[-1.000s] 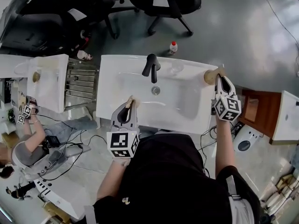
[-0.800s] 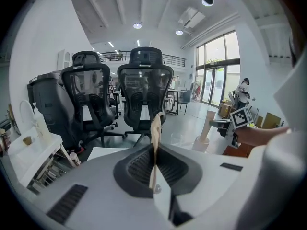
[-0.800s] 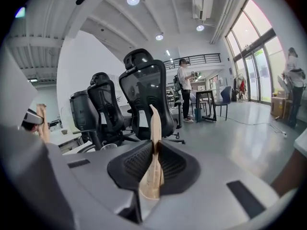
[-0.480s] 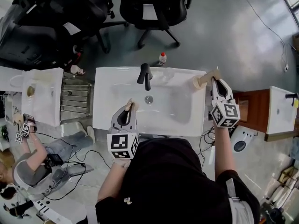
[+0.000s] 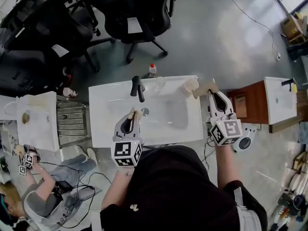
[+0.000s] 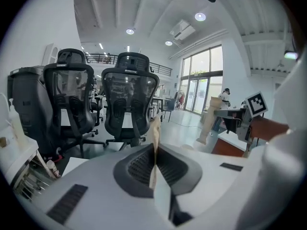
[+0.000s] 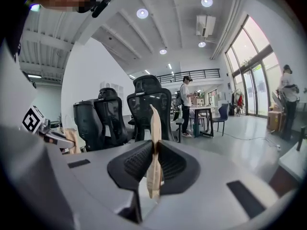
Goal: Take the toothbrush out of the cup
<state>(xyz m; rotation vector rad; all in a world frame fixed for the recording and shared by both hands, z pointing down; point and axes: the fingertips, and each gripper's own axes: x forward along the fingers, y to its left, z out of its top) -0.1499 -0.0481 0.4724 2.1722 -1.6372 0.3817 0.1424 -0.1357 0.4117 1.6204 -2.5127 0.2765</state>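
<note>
Right claw (image 5: pixel 212 93) is clamped tight on the toothbrush (image 5: pixel 204 87), holding it just beside and clear of the cup (image 5: pixel 190 86) on the basin (image 5: pixel 163 113) rim, left claw (image 5: pixel 133 112) closed and idle, so it looks out, only setting down left

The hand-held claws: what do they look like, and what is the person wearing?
Both are grey, tapered tools: the left claw and right claw each have black ribbed hollows behind the tips and a white cube with black square markers at the back. The person wears a black short-sleeved top.
</note>
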